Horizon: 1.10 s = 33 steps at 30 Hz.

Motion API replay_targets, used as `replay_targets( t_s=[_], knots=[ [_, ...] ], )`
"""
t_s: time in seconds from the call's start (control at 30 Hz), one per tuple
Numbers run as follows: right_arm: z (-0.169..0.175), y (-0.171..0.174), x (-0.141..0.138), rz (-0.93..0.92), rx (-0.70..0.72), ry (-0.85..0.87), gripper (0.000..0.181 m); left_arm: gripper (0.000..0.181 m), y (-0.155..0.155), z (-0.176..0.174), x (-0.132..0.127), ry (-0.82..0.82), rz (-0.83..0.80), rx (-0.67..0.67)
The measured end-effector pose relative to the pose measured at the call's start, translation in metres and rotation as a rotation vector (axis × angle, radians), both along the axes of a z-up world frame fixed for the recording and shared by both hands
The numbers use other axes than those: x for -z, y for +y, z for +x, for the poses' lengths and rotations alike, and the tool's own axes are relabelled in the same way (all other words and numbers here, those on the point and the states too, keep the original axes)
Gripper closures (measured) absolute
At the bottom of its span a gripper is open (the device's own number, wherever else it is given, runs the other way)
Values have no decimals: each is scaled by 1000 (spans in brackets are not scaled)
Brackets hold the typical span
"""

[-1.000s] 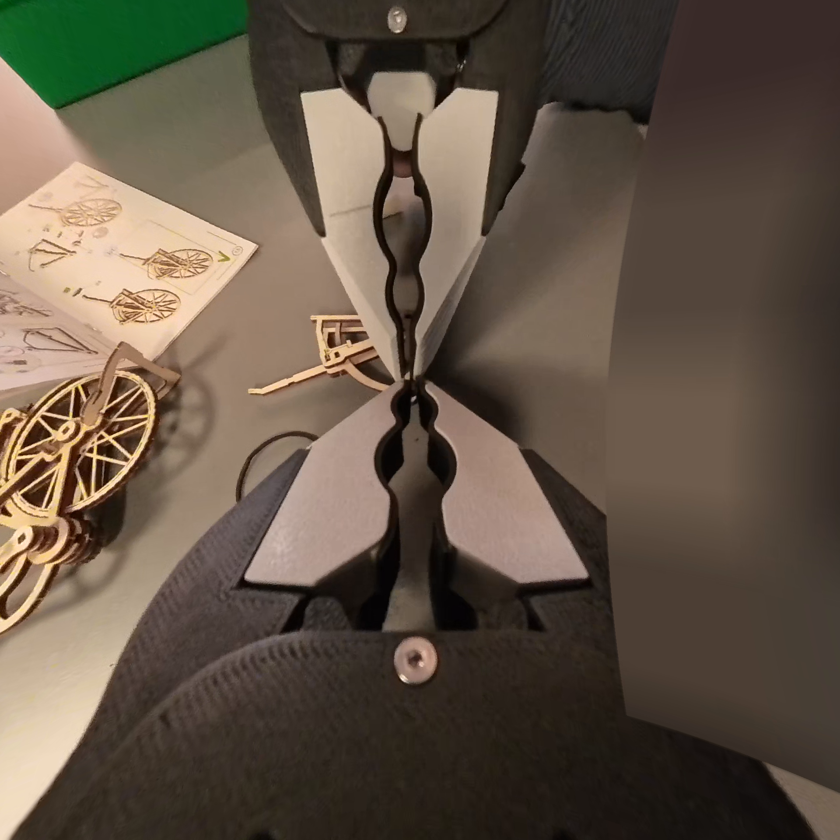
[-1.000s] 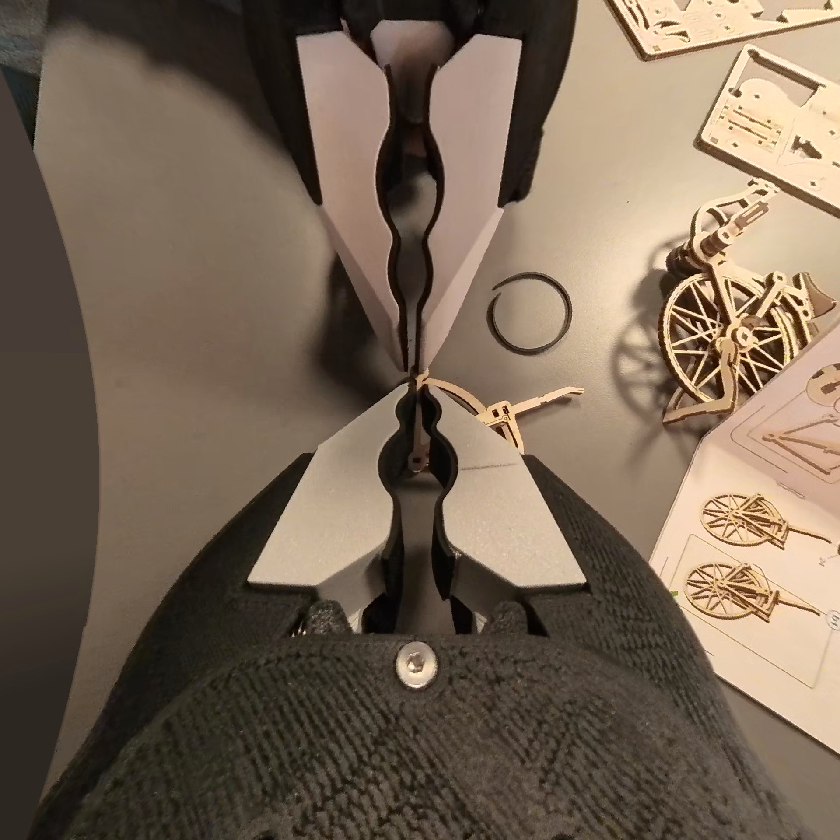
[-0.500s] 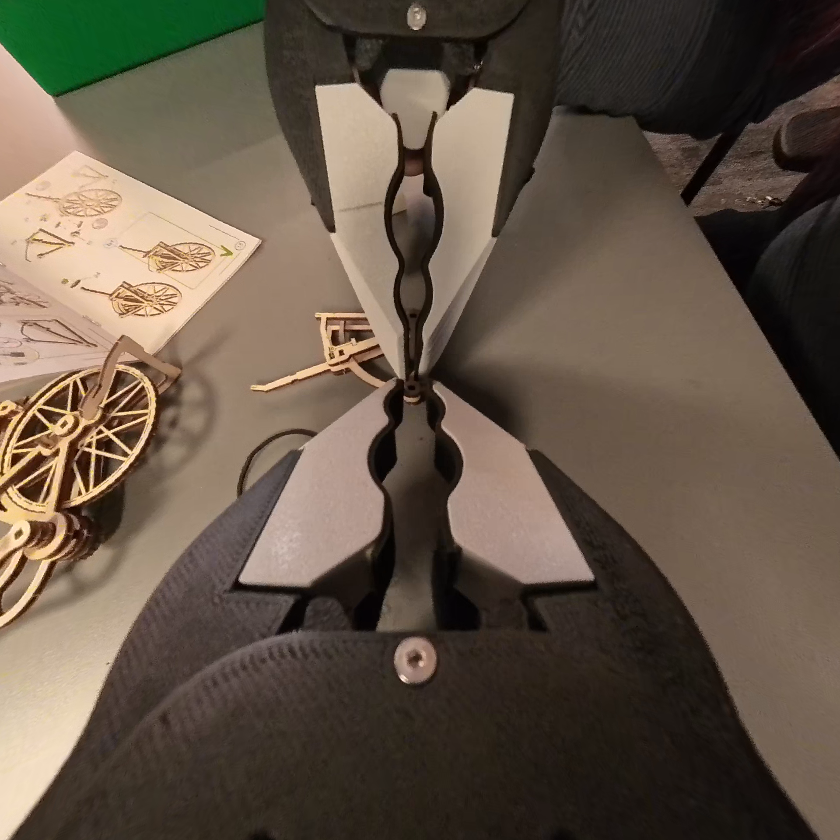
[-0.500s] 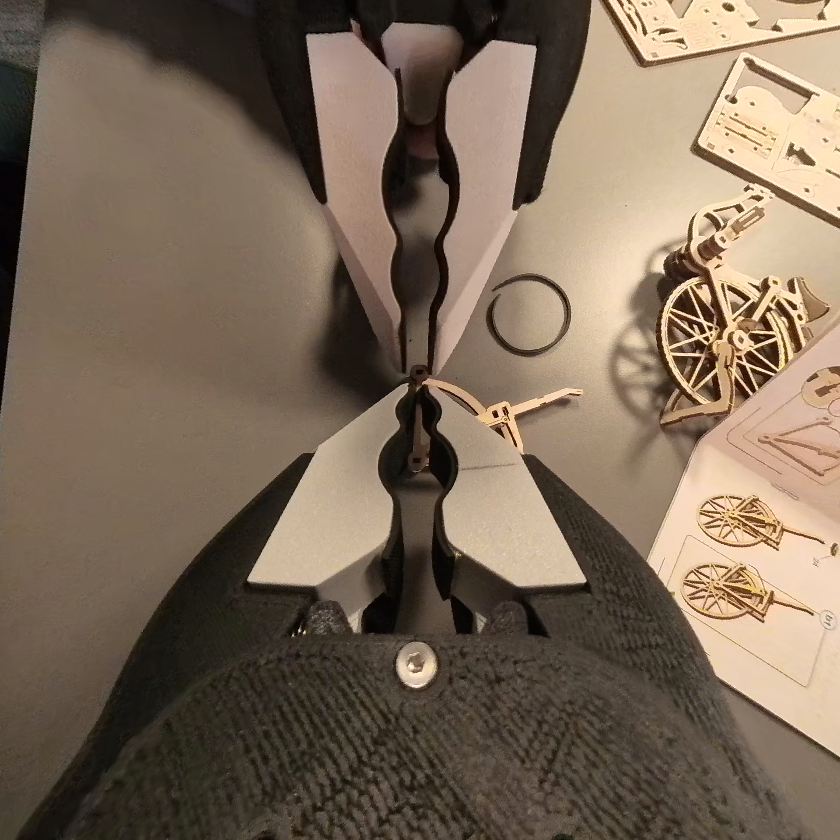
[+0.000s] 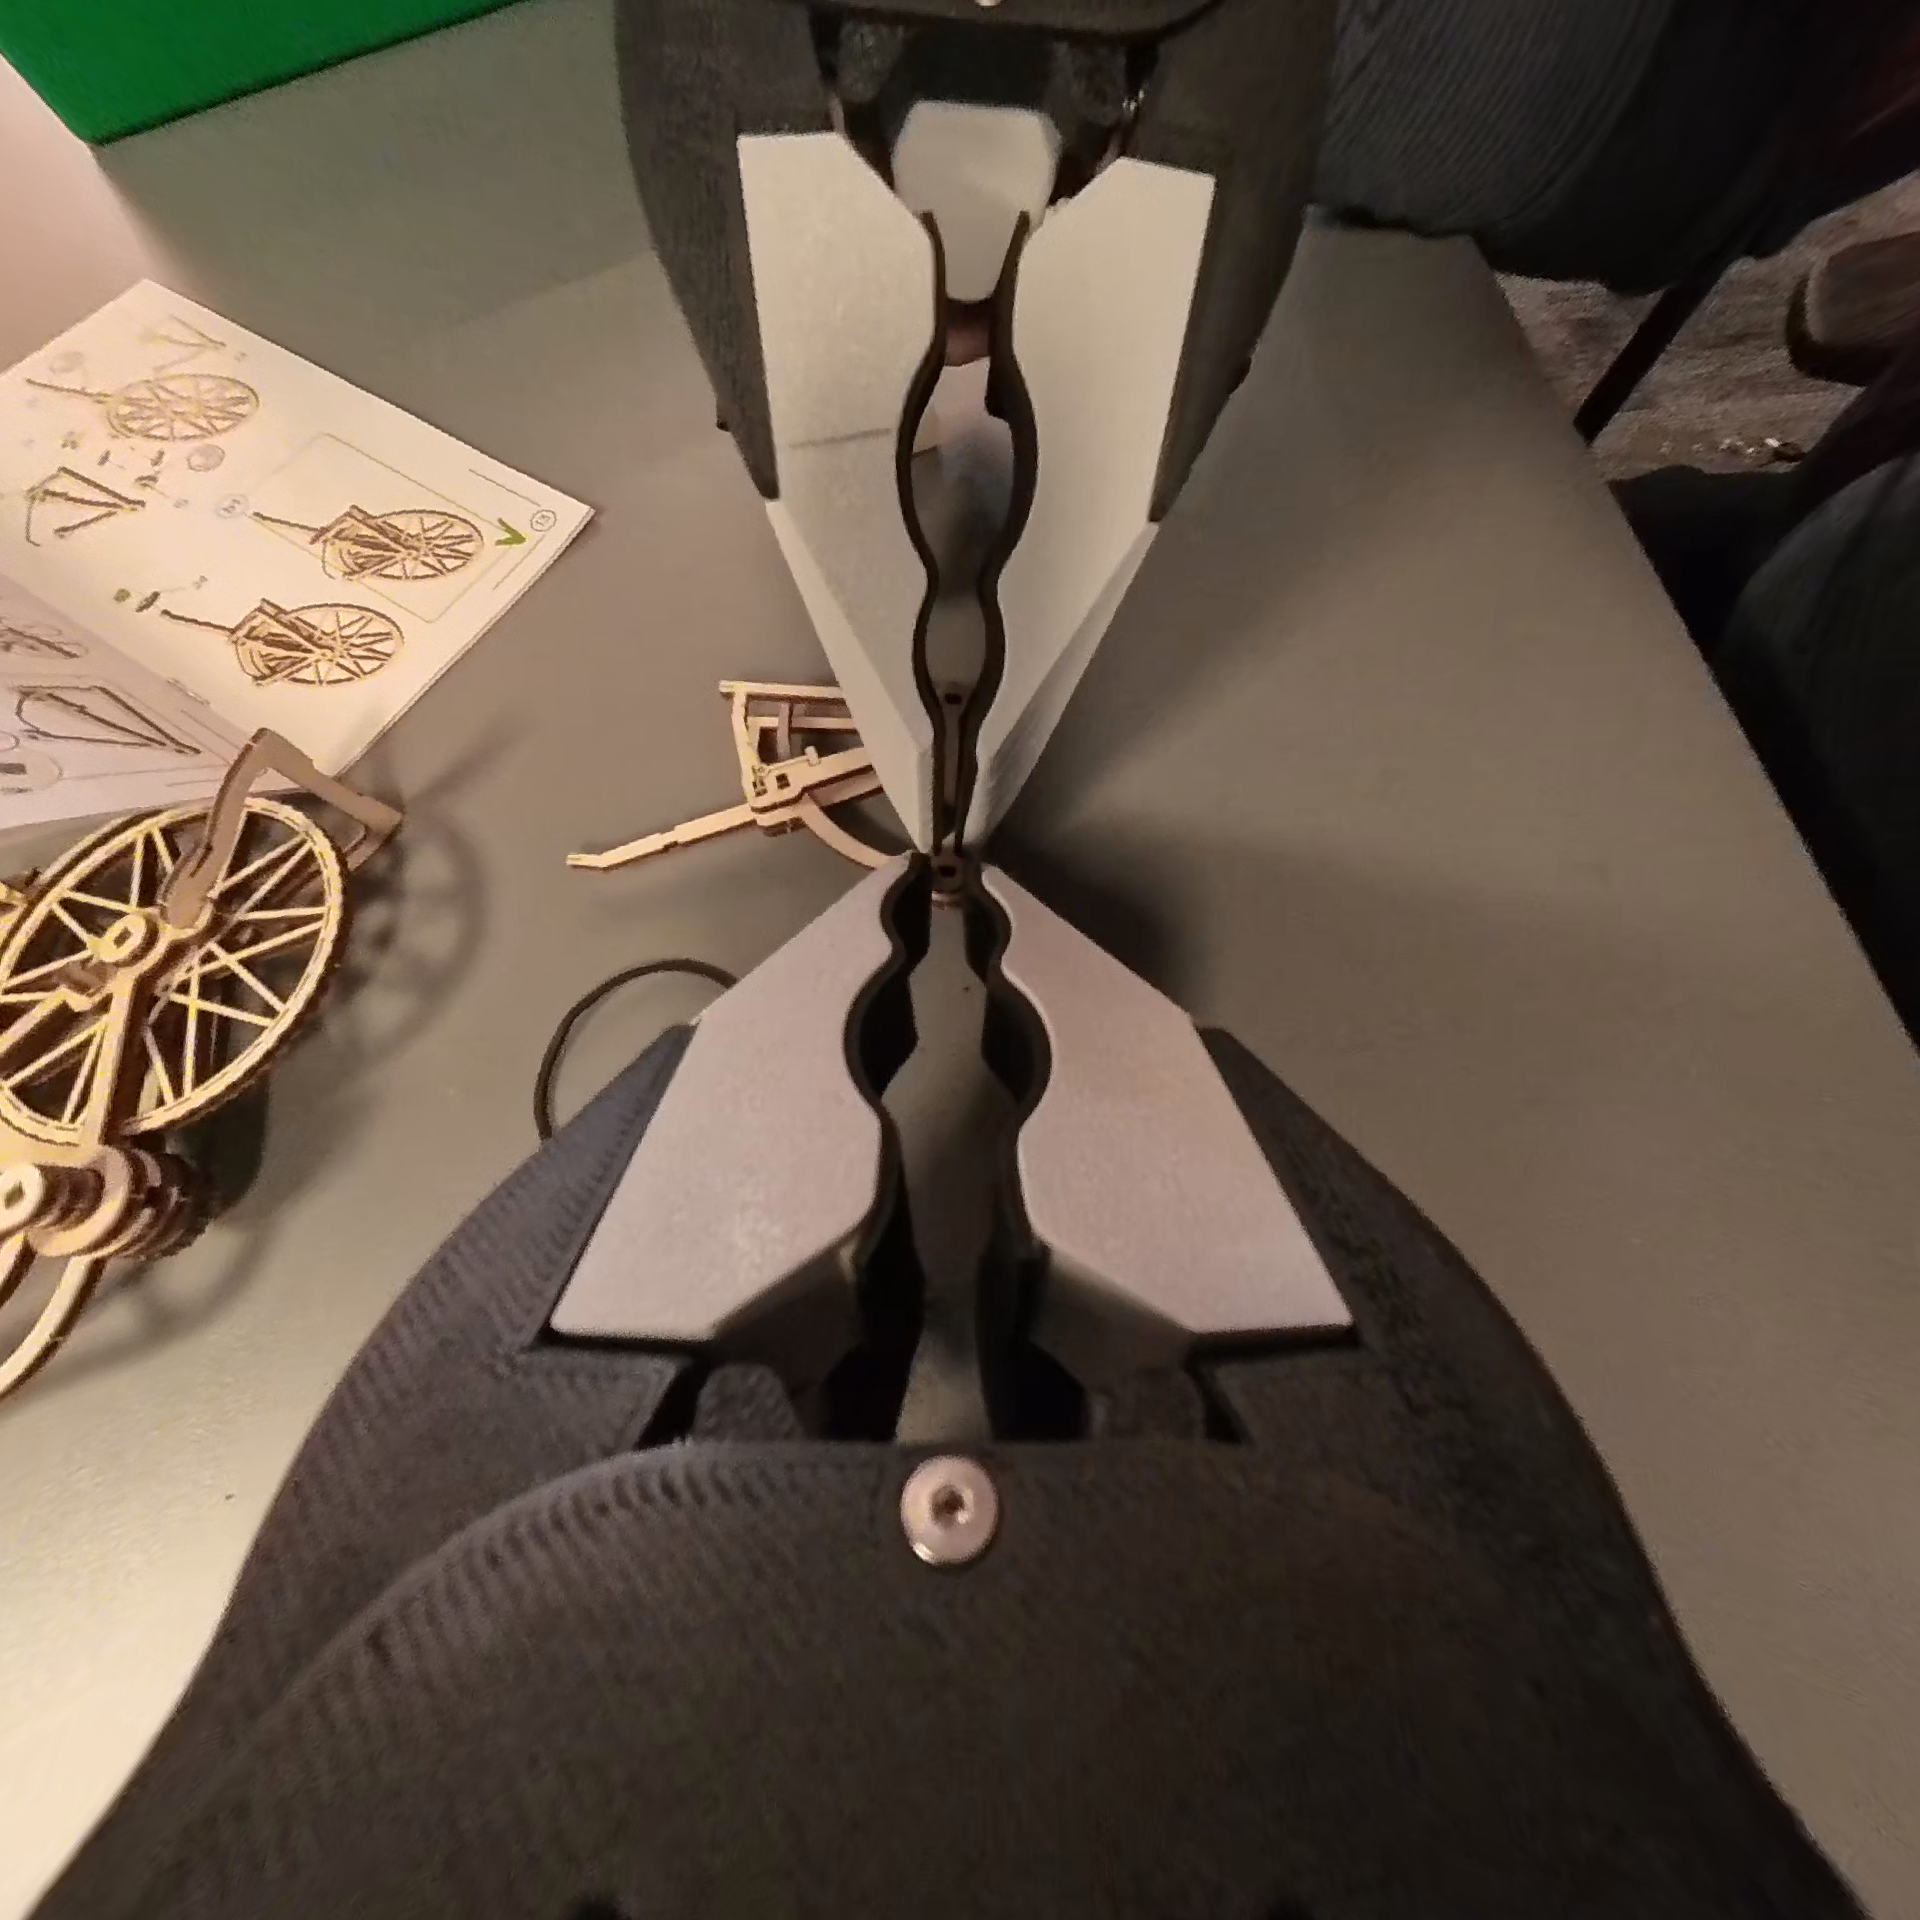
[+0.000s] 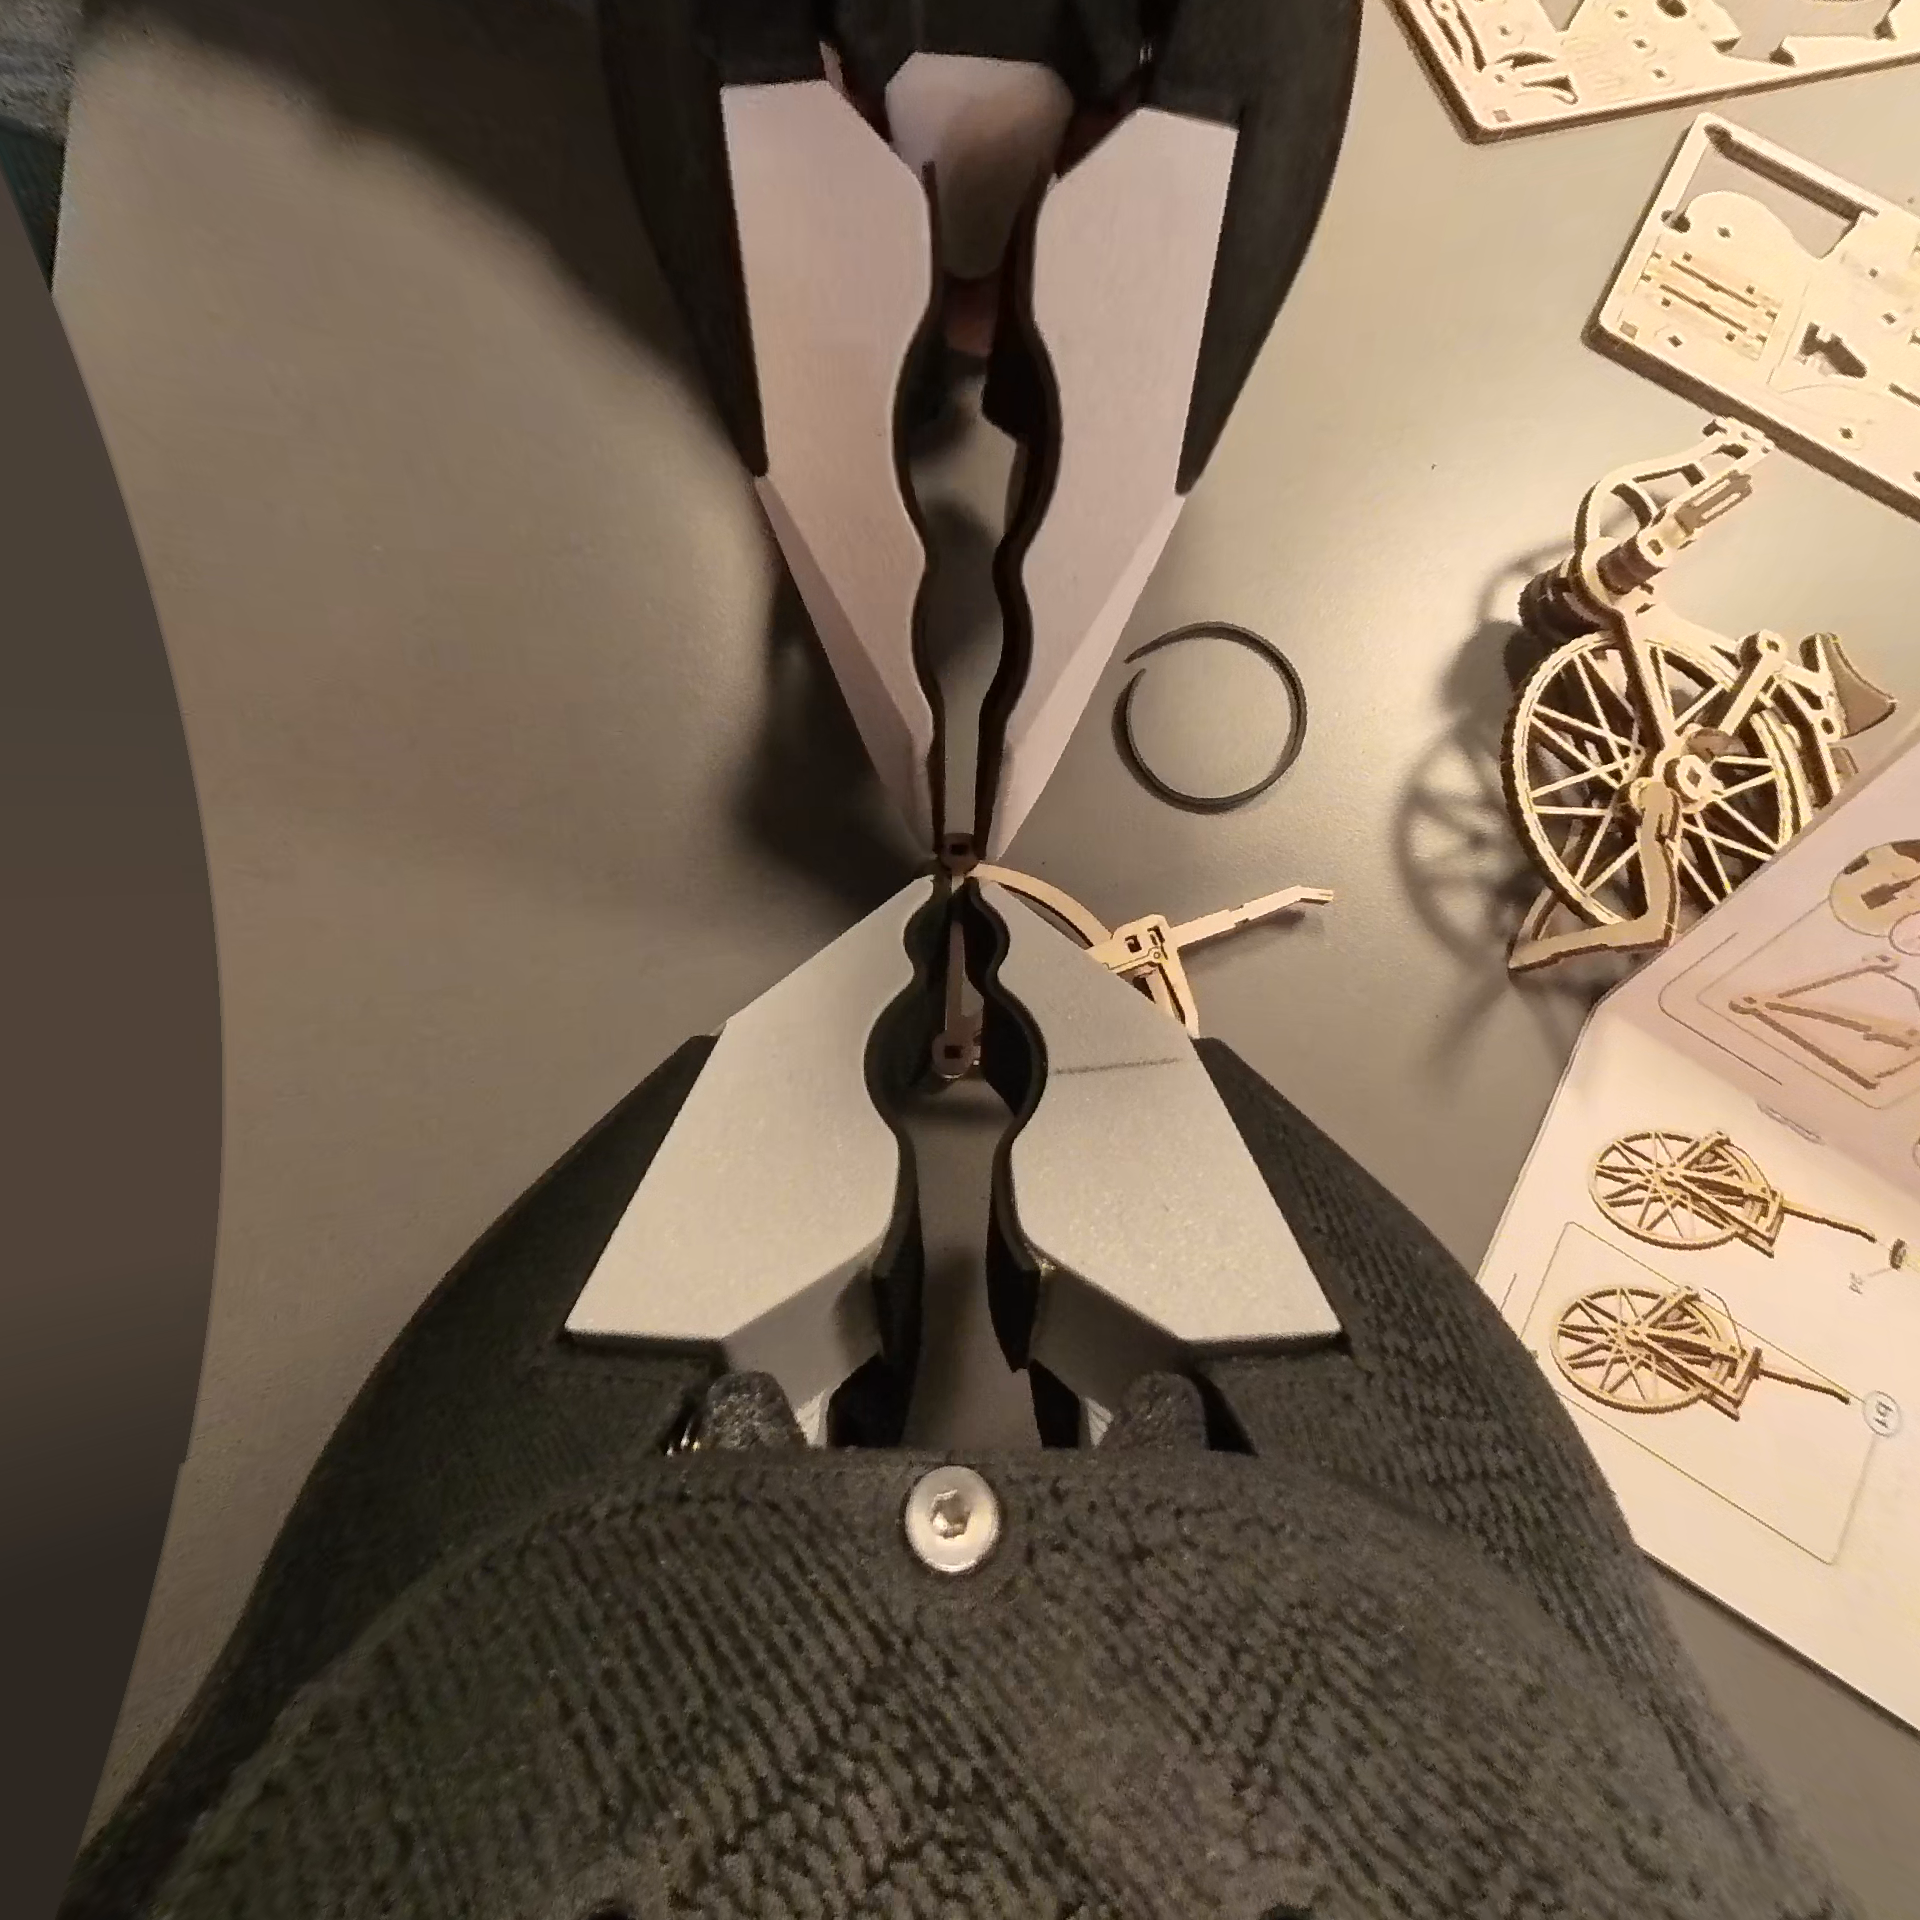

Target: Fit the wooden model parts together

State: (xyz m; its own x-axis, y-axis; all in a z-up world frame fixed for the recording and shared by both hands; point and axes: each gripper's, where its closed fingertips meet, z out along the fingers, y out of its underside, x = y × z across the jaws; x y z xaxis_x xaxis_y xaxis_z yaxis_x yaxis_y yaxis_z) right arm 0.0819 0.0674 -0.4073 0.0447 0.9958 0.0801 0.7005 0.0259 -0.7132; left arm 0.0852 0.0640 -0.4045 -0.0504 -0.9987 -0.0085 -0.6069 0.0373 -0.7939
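**Two grippers tip to tip over a small wooden joint**

Where the two wedge-shaped tips meet above the grey table (image 5: 1351, 831), the left gripper (image 5: 945, 878) is pinched onto a small dark ring-like wooden piece (image 5: 945, 871), its wavy black inner pads nearly touching at the tip only. Facing it, the right gripper (image 6: 954, 883) is clamped on a thin flat wooden strip (image 6: 951, 997) that runs back between its fingers and ends in a small square-holed lug. The strip's front end meets the small piece exactly between the two tips; whether they are seated cannot be told.

Gripper bodies: matte grey fingers, ribbed black printed shells, one steel screw each.

On the table beside the tips lies a pale laser-cut wooden lever assembly (image 6: 1153, 935) with a curved arm. Near it, a thin black split ring (image 6: 1210, 717). Farther off, a spoked wooden wheel model (image 6: 1662, 790), an open instruction booklet (image 5: 260, 540), and flat plywood part sheets (image 6: 1766, 260). A green box (image 5: 156, 52) sits at the table's far corner.
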Motion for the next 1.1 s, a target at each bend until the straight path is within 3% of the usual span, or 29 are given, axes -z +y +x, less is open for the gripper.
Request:
replay_targets(
  t_s=[0.57,0.6,0.73,0.9,1.1],
  knots=[
    [0,0,1,-26,25,21,181,175,0,0,2,43,-65,-53],
    [2,0,1,-37,26,24,168,175,0,1,2,42,-79,-60],
    [13,17,-36,-3,74,217,165,176,0,2,1,40,-101,-66],
    [20,29,-11,-28,100,151,167,176,1,3,0,50,-132,-76],
    [14,35,-11,-29,95,169,174,176,1,3,0,48,-135,-79]
  ],
)
